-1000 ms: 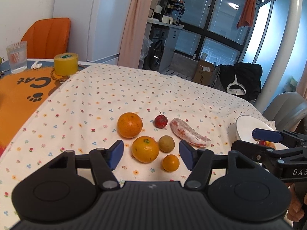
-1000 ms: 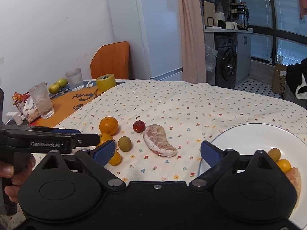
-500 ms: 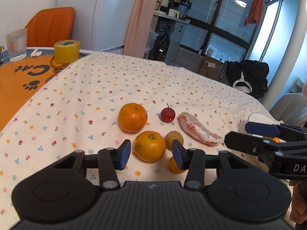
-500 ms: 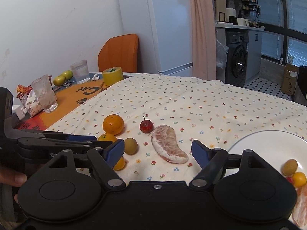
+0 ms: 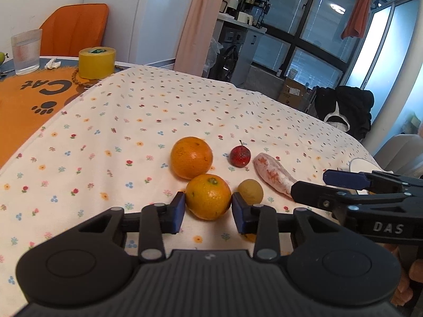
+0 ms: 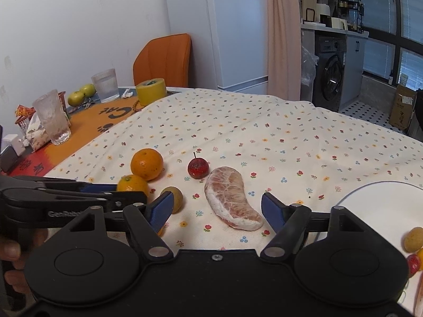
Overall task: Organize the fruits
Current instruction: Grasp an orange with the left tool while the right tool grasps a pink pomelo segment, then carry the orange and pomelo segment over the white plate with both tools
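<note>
Table, flowered cloth [image 5: 148,111].

1. Left gripper [image 5: 208,212]: blue pads either side of the near orange [image 5: 208,196], touching or all but touching its flanks; clamped on it. The orange sits on the cloth.
2. Right gripper [image 6: 216,208]: jaws spread wide, holding nothing, low over the cloth; peeled pomelo segment [image 6: 230,198] lies between and just ahead of its fingers.
3. Second orange [image 5: 191,157]: at 11 o'clock of the near one, just beside it.
4. Small red fruit with stem [image 5: 239,156]: at 1 o'clock of the near orange.
5. Small olive-green fruit [image 5: 250,191]: at 3 o'clock, just beside the right pad.
6. White plate [image 6: 380,198]: at 3 o'clock in the right wrist view, small fruits at its near edge.
7. Far end, 10 o'clock: orange mat [image 5: 23,100], yellow tape roll [image 5: 97,62], glass [image 5: 26,51], orange chair [image 5: 76,30].
</note>
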A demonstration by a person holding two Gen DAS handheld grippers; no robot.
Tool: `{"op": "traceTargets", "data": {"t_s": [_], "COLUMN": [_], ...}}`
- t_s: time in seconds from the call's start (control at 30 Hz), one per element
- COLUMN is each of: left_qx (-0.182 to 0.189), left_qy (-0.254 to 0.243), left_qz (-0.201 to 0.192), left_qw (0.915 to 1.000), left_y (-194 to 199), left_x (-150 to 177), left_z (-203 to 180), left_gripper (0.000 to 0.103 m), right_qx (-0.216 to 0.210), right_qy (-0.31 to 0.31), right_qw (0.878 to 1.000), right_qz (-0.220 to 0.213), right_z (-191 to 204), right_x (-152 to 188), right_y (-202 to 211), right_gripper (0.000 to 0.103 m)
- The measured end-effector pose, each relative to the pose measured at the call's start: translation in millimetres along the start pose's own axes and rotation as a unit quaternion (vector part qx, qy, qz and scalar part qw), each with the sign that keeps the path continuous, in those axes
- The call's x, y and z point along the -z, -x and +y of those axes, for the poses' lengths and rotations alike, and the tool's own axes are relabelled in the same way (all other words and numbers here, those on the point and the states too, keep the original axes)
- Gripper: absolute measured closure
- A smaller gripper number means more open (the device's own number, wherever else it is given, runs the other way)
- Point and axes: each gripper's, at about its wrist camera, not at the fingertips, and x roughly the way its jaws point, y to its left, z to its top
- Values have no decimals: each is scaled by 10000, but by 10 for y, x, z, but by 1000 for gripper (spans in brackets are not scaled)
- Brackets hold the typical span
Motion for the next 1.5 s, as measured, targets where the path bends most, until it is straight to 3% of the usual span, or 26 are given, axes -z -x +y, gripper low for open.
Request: {"op": "traceTargets", "data": {"t_s": [0.47,0.77,1.5], "left_qx": [-169,-254,-67], "left_qy": [193,354,214], "left_qz": [-124,-199,-423], "left_qw": [9996,9989,9989], "left_y": [138,229,515], "left_x": [0,12,6], "left_z": [208,342,146], "left_gripper": [67,67,67], "right_qx": [57,177,74], "right_qy": [92,129,-45], "right_qw": [9997,9989,10000], "right_qz": [218,406,-19], "right_z": [4,-18,55], "right_x": [-88,-96,-62], "right_y": [-304,-469,55], "right_gripper": [42,61,65]}}
